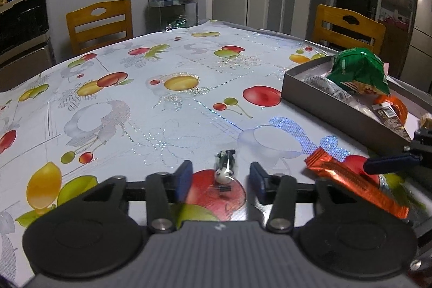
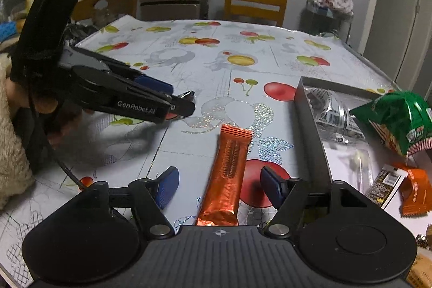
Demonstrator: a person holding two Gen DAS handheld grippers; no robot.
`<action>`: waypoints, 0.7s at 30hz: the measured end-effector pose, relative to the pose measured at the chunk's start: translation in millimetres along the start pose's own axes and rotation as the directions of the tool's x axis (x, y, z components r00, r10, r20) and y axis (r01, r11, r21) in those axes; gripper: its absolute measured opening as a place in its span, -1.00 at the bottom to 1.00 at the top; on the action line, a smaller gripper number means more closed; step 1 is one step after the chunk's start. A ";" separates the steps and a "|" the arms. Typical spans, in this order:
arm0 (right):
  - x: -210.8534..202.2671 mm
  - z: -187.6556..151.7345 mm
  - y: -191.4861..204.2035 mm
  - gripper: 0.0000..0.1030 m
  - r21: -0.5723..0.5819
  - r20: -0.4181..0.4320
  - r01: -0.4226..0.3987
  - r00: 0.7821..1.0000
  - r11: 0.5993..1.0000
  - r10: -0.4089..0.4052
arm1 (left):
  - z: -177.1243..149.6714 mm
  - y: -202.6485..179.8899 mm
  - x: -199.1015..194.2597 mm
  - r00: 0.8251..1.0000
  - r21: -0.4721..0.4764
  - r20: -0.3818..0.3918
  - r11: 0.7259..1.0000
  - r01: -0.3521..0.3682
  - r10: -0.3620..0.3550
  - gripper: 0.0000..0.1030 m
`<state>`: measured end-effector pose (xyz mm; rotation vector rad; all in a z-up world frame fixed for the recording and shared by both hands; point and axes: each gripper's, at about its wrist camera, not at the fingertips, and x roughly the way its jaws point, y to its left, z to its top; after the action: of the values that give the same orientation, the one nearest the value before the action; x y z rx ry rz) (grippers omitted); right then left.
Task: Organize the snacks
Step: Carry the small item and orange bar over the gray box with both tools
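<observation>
A small black-and-white wrapped candy [image 1: 225, 166] lies on the fruit-print tablecloth between the open fingers of my left gripper [image 1: 220, 177]. A long orange foil snack bar [image 2: 228, 174] lies flat between the open fingers of my right gripper [image 2: 220, 184]; it also shows in the left wrist view [image 1: 353, 181]. A shallow grey box [image 2: 310, 115] at the right holds a green snack bag [image 2: 397, 120], a clear packet [image 2: 334, 112] and an orange packet [image 2: 415, 188]. The left gripper [image 2: 186, 101] shows at the left in the right wrist view.
The box [image 1: 318, 96] sits near the table's right edge. Wooden chairs [image 1: 100, 23] [image 1: 348, 29] stand at the far side. A wire rack [image 1: 172, 10] with a plastic bag stands by the wall. A dark cabinet [image 1: 21, 15] stands at the left.
</observation>
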<state>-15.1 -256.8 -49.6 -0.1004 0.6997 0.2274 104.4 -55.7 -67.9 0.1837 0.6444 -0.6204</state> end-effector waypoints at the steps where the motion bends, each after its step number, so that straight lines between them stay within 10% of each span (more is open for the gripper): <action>1: -0.6 -0.2 -0.6 0.30 0.003 0.004 0.000 1.000 1.000 0.000 | 0.2 -1.3 0.1 1.000 0.002 0.000 1.000 0.001 -0.001 -0.09; 12: -2.1 -3.1 1.6 -0.18 0.001 0.011 -0.005 1.000 1.000 0.005 | 0.9 -3.2 2.2 1.000 -0.021 0.002 1.000 -0.003 0.003 -0.13; 21: -1.7 -2.1 1.1 -0.56 -0.006 0.030 0.001 1.000 1.000 -0.001 | 0.3 -0.5 0.8 1.000 -0.032 0.005 0.999 0.020 -0.020 -0.58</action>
<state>-17.9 -256.4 -50.1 -0.1032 0.6692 0.2295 104.8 -56.5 -68.1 0.1464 0.6514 -0.6290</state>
